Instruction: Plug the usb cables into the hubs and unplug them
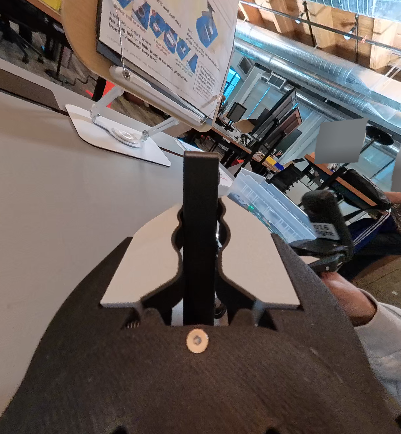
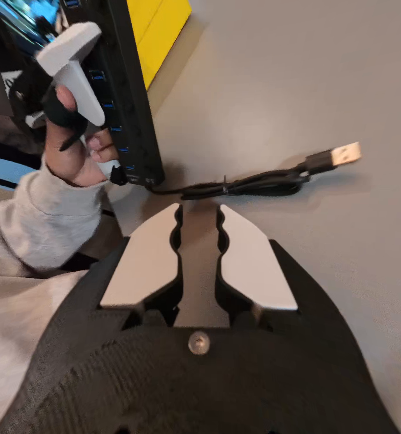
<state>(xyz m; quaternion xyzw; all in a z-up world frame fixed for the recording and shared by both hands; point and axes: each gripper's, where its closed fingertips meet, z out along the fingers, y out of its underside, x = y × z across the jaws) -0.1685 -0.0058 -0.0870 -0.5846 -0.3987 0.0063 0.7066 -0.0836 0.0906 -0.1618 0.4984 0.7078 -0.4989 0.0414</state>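
My left gripper [image 1: 200,207] is shut on a long black USB hub [image 1: 200,178], which stands upright between its white fingers [image 1: 152,253]. In the right wrist view the same hub [image 2: 133,98] shows a row of blue ports and is tilted up off the table, clamped by the left gripper's white finger [image 2: 77,77]. The hub's black cable [image 2: 241,187] lies bundled with a tie on the table, and its silver USB plug [image 2: 345,153] points right. My right gripper [image 2: 199,209] is open and empty, just short of the cable bundle.
A document stand [image 1: 115,136] with an instruction sheet [image 1: 166,47] stands at the back of the grey table [image 1: 42,211]. A clear plastic bin [image 1: 265,206] sits at the right. A yellow object [image 2: 162,35] lies behind the hub. A person's hand and grey sleeve [image 2: 42,211] are at the left. My right fingertips sit around 15 cm from my left ones.
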